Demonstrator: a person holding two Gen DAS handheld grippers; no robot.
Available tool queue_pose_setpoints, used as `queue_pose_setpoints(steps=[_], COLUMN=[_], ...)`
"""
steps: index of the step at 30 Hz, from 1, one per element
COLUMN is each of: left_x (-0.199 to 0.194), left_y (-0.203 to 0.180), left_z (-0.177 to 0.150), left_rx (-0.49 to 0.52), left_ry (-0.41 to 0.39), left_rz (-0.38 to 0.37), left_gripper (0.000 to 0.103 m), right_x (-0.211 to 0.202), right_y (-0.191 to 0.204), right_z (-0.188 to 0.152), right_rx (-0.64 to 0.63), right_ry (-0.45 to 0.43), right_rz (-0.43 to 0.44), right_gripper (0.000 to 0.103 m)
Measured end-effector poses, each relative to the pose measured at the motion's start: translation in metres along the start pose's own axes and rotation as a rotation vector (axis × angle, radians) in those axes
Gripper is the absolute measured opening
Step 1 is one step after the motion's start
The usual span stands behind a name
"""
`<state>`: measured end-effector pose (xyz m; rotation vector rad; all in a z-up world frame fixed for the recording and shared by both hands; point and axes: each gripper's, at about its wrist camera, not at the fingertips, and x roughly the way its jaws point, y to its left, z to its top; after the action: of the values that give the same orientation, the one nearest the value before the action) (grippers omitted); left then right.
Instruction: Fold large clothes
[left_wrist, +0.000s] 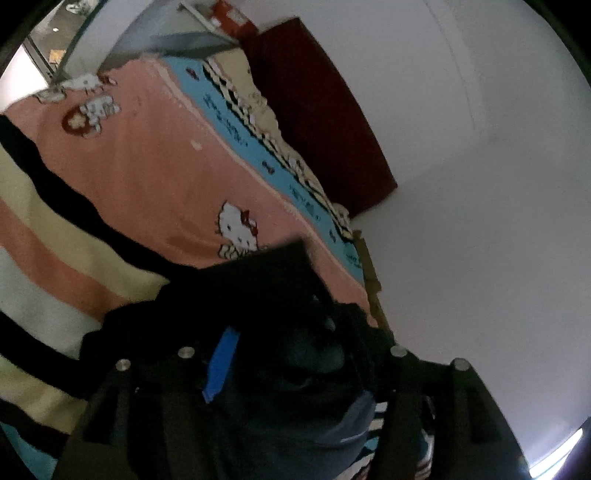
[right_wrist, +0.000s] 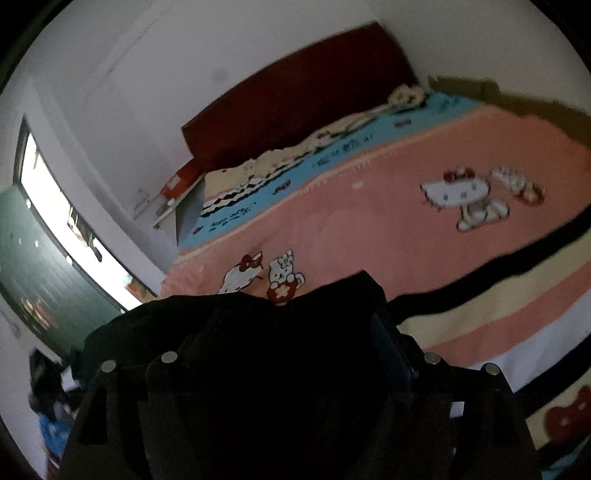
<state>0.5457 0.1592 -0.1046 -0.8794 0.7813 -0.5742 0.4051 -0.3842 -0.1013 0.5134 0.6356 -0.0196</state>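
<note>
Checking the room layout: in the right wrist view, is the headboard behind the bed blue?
No, the headboard against the white wall is dark red; the blue is a band on the blanket.

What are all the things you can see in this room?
blanket: one, pink with cat pictures and stripes, covering the bed
headboard: one, dark red, against the wall
dark garment: one, black, bunched in front of both grippers
box: one, red, beside the bed
door: one, green, far left
left gripper: dark, garment between the fingers
right gripper: dark, over the garment
</note>
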Motion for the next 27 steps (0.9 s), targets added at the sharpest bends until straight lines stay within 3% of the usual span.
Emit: queue_pose_setpoints(steps=[4, 10, 15, 18, 22, 27], left_x=[-0.026, -0.028, 0.016, 0.054, 0.106, 0.149], left_y=[-0.017, -0.066, -0.100, -0.109, -0.114, -0.108], left_z=[0.005, -0.027, -0.079, -0.103, -0.117, -0.114], left_rx=[0.031, 0.288, 0.487, 0.544, 0.598, 0.627], left_ry=[-0.062, -0.010, 0.083, 0.157, 0.212, 0.203], left_rz=[0.040, 0.232, 0.322, 0.338, 0.390, 0.446], left_gripper=[0.057, 0.057, 0.057, 0.057, 0.057, 0.057], right_x=[-0.026, -0.048, -0.035, -0.021, 0.001, 0.026], right_y=[0.028, 0.074, 0.101, 0.111, 0.120, 0.117], right_z=[-0.001, -0.016, -0.042, -0.052, -0.063, -0.069], right_rx=[-0.092, -0.217, -0.328, -0.387, -0.478, -0.558], right_ry=[-0.016, -0.025, 0.002, 0.018, 0.029, 0.027], right_rz=[-0.010, -0.004, -0.043, -0.066, -0.115, -0.153], right_gripper=[0.077, 0.078, 0.078, 0.078, 0.078, 0.078])
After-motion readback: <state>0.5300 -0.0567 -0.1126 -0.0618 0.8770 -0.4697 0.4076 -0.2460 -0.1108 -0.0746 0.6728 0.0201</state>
